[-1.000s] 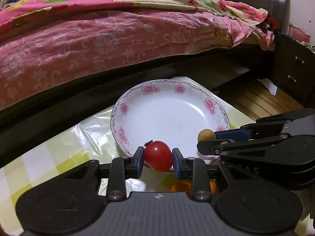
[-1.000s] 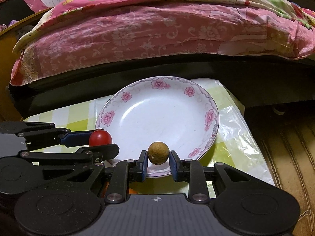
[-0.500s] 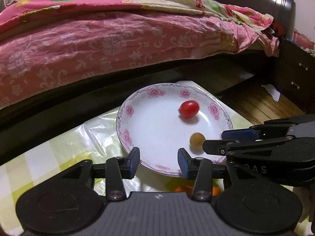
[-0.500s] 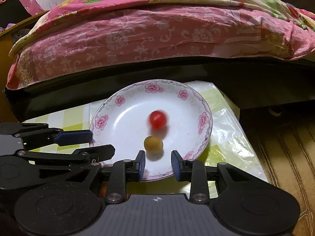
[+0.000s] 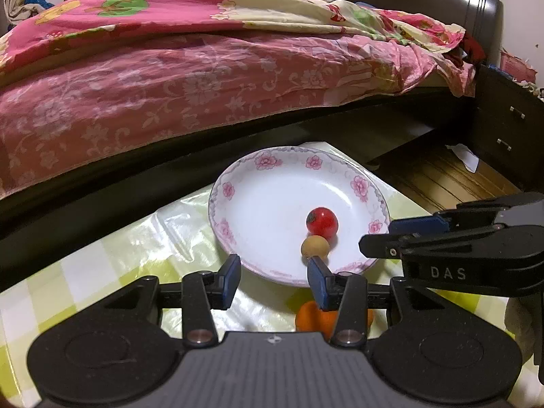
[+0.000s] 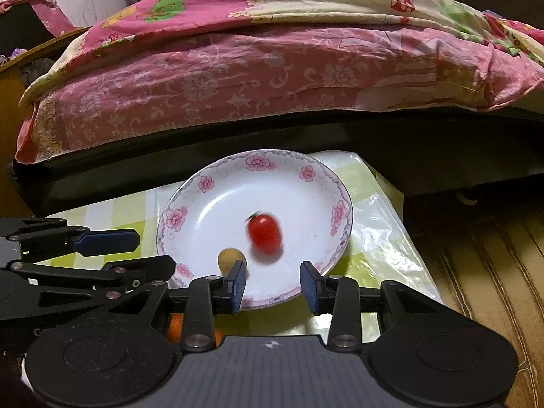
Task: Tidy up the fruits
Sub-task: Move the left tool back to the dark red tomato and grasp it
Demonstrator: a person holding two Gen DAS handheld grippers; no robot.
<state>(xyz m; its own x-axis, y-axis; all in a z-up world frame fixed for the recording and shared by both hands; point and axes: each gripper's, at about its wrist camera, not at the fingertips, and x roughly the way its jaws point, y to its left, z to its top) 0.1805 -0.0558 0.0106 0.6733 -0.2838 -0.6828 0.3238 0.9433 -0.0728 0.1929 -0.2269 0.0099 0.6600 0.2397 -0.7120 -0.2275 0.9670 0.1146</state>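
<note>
A white plate with pink flowers (image 5: pixel 258 204) (image 6: pixel 217 204) stands on the small table. A red cherry tomato (image 5: pixel 322 222) (image 6: pixel 264 233) lies in it, blurred in the right wrist view. A small tan round fruit (image 5: pixel 315 246) (image 6: pixel 231 258) lies in the plate just in front of the tomato. An orange fruit (image 5: pixel 311 316) (image 6: pixel 175 328) lies on the table under the grippers, mostly hidden. My left gripper (image 5: pixel 273 280) is open and empty at the plate's near rim. My right gripper (image 6: pixel 273 284) is open and empty beside it; it also shows in the left wrist view (image 5: pixel 404 234).
A bed with a pink floral cover (image 5: pixel 204 78) (image 6: pixel 272 68) stands close behind the table. The table has a green-checked cloth under clear plastic (image 5: pixel 136 244) (image 6: pixel 377 238). A dark wooden dresser (image 5: pixel 506 129) and wooden floor (image 5: pixel 442 176) lie to the right.
Both grippers opened and let go: the tomato and the tan fruit dropped into the plate. The tomato rolled far, then back toward the tan fruit. Both grippers pulled back.
</note>
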